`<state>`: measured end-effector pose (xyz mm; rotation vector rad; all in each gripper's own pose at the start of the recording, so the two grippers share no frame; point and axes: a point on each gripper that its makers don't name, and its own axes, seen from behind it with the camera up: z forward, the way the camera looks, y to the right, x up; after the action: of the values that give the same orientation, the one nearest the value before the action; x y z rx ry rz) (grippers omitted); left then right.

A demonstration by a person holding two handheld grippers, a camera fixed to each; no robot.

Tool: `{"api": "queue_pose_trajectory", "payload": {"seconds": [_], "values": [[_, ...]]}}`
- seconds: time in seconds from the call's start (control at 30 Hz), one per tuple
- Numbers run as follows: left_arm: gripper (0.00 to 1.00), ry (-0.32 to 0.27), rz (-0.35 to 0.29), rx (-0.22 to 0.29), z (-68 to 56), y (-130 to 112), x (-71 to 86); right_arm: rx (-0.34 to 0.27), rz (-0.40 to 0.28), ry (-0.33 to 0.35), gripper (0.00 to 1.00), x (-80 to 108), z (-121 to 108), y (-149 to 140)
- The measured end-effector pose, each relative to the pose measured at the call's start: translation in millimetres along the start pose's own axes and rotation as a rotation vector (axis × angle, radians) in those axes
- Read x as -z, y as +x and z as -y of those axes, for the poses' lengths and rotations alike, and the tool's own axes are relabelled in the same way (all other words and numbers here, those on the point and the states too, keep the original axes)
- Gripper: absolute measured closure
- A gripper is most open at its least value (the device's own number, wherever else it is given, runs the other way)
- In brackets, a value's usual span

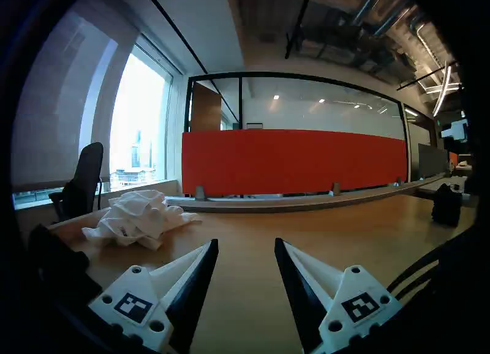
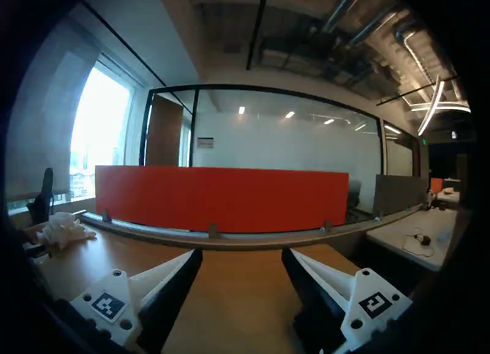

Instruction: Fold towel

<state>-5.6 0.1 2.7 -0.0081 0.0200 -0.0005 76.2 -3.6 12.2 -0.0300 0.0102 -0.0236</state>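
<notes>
Crumpled towel (image 1: pixel 139 218) on desk (image 1: pixel 343 225), left claw (image 1: pixel 245 241) agape, dark object (image 1: pixel 447 204) indistinct

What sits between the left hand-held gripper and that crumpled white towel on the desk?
Just bare wooden desk. In the left gripper view the towel lies ahead and left of the open left hand-held gripper, untouched.

No readable text — the wall sign (image 2: pixel 206 143) is too small, the fingers (image 1: pixel 138 300) bear only coded squares

White crumpled towel (image 1: pixel 139 220) on a tan wooden desk (image 1: pixel 257 274), red divider panel (image 1: pixel 294 161) behind
</notes>
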Motion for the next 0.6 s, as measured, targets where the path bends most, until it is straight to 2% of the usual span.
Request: {"api": "queue_pose_trajectory", "payload": {"seconds": [0.6], "values": [[0.33,0.0,-0.001,0.0,-1.1,-3,-1.0,-0.004,-0.025,-0.012,0.0,0.7,-9,-51]]}}
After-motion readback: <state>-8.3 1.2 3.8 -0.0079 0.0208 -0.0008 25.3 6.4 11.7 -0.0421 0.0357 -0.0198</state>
